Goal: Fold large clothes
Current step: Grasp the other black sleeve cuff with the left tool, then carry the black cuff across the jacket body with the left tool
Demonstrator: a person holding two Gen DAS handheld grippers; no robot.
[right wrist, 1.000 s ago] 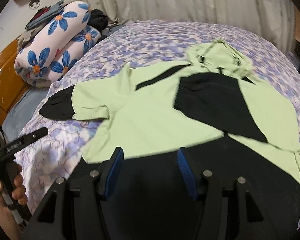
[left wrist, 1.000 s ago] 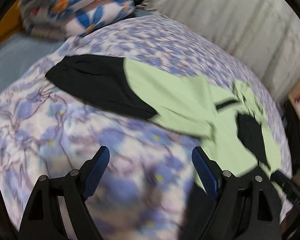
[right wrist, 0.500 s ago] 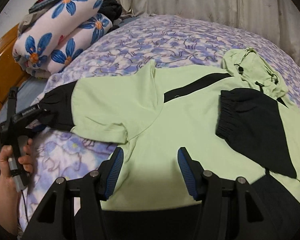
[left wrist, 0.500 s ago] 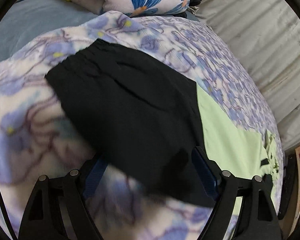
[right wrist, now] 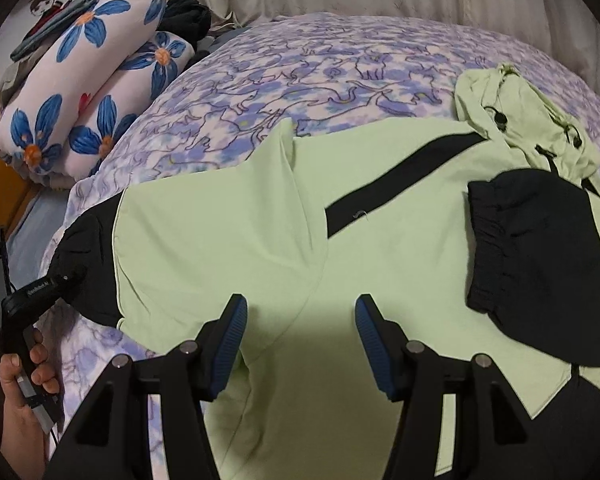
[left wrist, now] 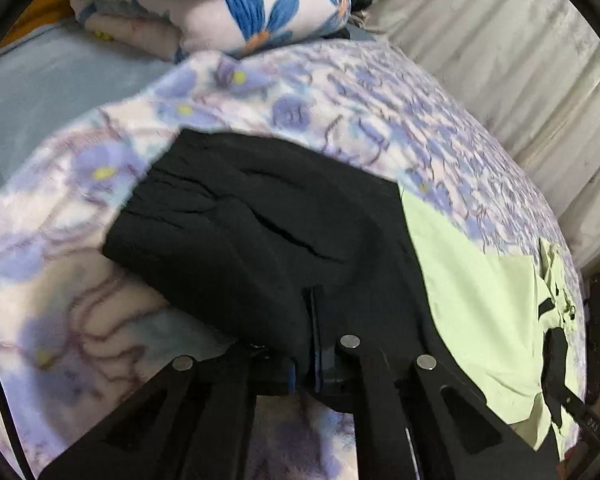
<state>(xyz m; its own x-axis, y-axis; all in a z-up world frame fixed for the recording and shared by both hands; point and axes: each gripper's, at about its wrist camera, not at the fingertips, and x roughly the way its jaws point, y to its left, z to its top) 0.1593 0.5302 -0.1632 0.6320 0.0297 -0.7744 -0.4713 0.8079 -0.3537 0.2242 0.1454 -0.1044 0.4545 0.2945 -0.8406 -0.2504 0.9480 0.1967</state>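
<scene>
Covering most of a bed, a purple-flowered blanket (right wrist: pixel 340 68) carries a light green and black hooded jacket (right wrist: pixel 400 232) spread flat, its hood (right wrist: pixel 516 116) toward the curtain and one black sleeve end (right wrist: pixel 540 248) folded onto the chest. Rolled floral bedding (right wrist: pixel 88 96) is stacked at the bed's far left. Left gripper (left wrist: pixel 306 356) is pinched closed on the other black cuff (left wrist: pixel 260 236) at the blanket's edge, while right gripper (right wrist: pixel 298 344) hovers spread wide over the green body.
</scene>
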